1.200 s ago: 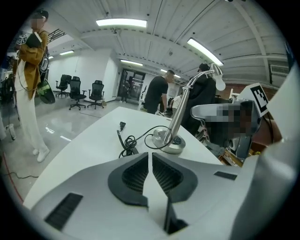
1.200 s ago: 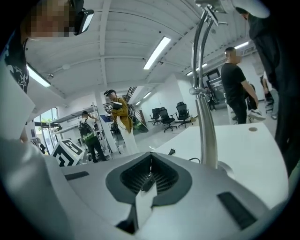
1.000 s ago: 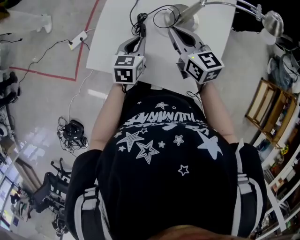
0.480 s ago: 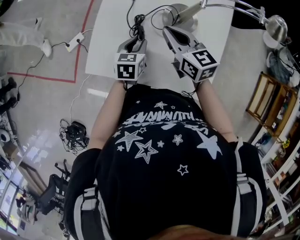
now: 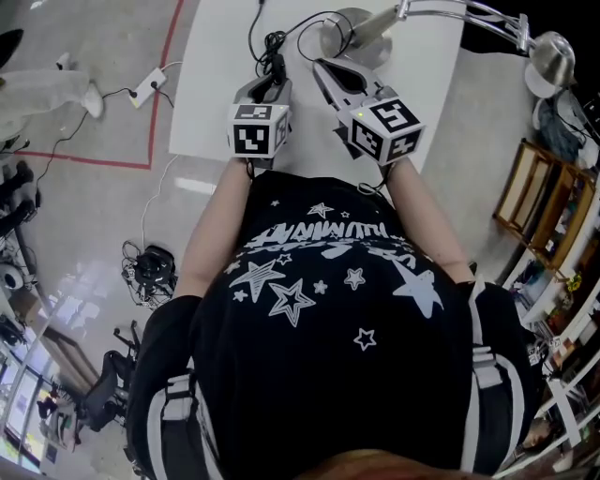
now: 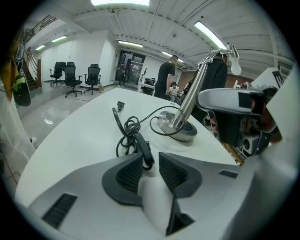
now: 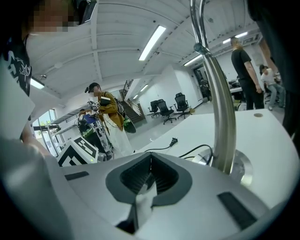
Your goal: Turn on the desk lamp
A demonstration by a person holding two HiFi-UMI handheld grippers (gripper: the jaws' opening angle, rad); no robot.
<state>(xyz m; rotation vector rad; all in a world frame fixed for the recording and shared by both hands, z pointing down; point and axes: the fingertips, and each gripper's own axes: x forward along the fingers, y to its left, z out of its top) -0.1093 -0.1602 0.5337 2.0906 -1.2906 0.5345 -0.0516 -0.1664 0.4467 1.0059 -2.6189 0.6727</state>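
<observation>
A silver desk lamp stands at the far side of the white table (image 5: 216,84). Its round base (image 5: 349,28) carries an arm that runs right to the lamp head (image 5: 550,56). The black cord lies coiled left of the base, with an inline switch (image 6: 143,146) on it. My left gripper (image 5: 272,82) is low over that switch. Its jaws (image 6: 151,157) stand open, with the switch's near end in the gap and no pad pressing on it. My right gripper (image 5: 324,67) is shut and empty (image 7: 151,159), just short of the lamp's pole (image 7: 220,108) and base (image 7: 243,166).
A power strip (image 5: 153,80) and red floor tape (image 5: 173,66) lie left of the table. A wooden shelf (image 5: 534,216) stands at the right. Office chairs (image 6: 75,77) and standing people (image 6: 166,77) are far behind the table.
The left gripper's jaws have spread apart around the cord switch. The right gripper has drifted a little left, away from the lamp base.
</observation>
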